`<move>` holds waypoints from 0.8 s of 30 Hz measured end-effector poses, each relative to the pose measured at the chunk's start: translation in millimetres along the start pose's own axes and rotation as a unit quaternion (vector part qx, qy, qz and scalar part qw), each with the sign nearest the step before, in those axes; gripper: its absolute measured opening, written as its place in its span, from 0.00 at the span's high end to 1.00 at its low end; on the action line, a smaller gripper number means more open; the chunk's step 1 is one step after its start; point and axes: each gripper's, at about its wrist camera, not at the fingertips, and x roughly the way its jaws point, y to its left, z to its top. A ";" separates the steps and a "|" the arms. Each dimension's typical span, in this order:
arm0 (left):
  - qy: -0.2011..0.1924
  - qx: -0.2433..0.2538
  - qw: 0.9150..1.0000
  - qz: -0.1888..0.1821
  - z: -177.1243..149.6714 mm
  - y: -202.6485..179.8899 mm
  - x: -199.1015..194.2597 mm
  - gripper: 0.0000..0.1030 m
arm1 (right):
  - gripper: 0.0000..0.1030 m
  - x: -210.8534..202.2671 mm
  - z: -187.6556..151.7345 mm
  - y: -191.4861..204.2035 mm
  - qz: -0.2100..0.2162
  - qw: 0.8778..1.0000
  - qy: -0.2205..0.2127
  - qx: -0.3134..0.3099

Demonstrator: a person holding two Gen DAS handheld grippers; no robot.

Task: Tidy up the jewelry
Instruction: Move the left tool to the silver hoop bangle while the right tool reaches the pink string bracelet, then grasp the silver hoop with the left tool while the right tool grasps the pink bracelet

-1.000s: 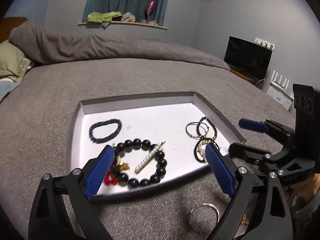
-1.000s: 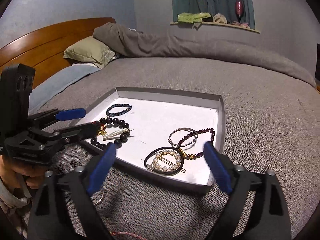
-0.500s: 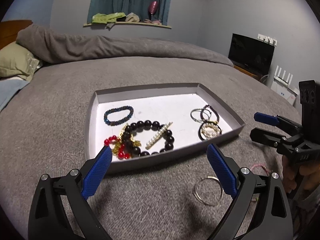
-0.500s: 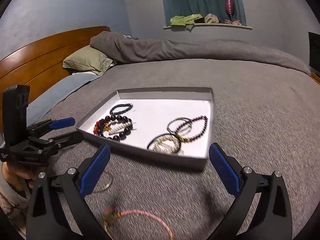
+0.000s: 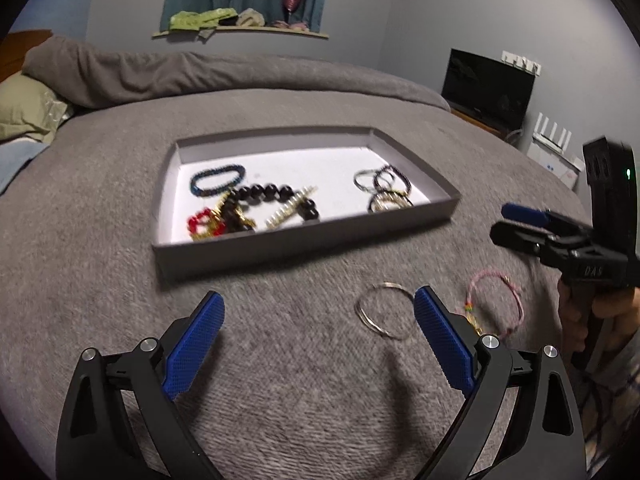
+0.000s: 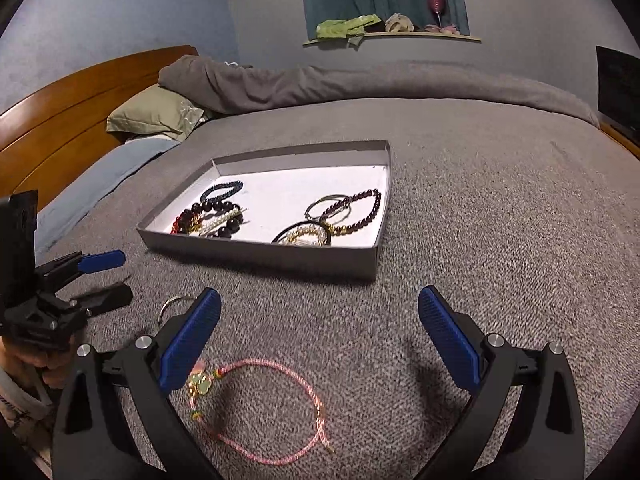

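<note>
Grippers first: we hold the left gripper low over the grey bedspread, its blue pads spread wide with nothing between them. Right gripper likewise low and level, fingers far apart, empty. In the left wrist view we see the right gripper at the frame's right edge, a hand wrapped on its grip.

Silver ring bangle lies flat on the bedspread, just beside the left gripper's right pad, inside the gap. Pink cord bracelet with a small gold charm lies between the right gripper's fingers, close to its left pad, not touched.

Grey tray sits beyond both grippers, well apart. Inside, we note: blue bead bracelet, black bead bracelet with a pearl bar clip across it, red bead piece, dark red bead bracelet, a silver bangle, and a pearl hair ring near the front wall.
</note>
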 end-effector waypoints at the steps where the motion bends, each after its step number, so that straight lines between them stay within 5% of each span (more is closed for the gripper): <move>1: 0.002 0.005 1.000 -0.001 -1.3 -3.0 1.7 0.08 | 0.05 -1.0 -1.2 0.7 0.001 1.000 0.001 -0.002; 14: 0.043 0.059 0.997 -0.007 -3.4 -38.7 36.3 0.12 | 0.05 -14.6 -18.9 -11.1 -0.006 0.999 0.020 0.038; 18: 0.058 0.049 0.997 -0.011 -4.2 -33.9 41.8 0.50 | 0.05 -16.2 -26.6 -9.3 -0.011 0.999 0.030 0.035; 24: 0.044 0.029 0.998 -0.018 -5.9 -25.3 33.1 0.54 | 0.05 -15.7 -39.0 4.9 -0.011 0.999 0.046 0.003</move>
